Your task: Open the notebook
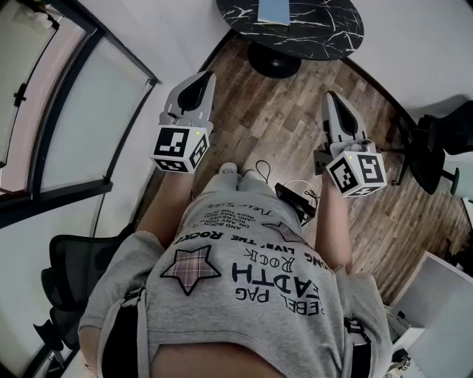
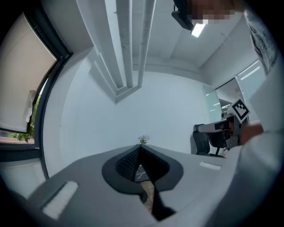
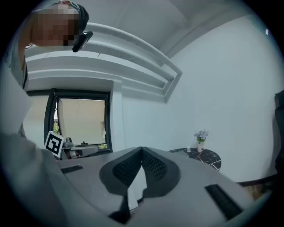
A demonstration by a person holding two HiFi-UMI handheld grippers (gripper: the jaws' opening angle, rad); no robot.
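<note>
Abreast, level: left gripper (image 1: 205, 78), right gripper (image 1: 332, 98)

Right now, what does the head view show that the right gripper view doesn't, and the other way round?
Only the head view: the notebook lying on the round dark table, the wooden floor, and the right gripper seen from outside. Only the right gripper view: a flower vase on that table, and its own fingers shut with nothing between them. Both: the table and the left gripper.

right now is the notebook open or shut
Looks shut: the notebook shows one plain blue cover, flat on the round table, with no pages spread.
</note>
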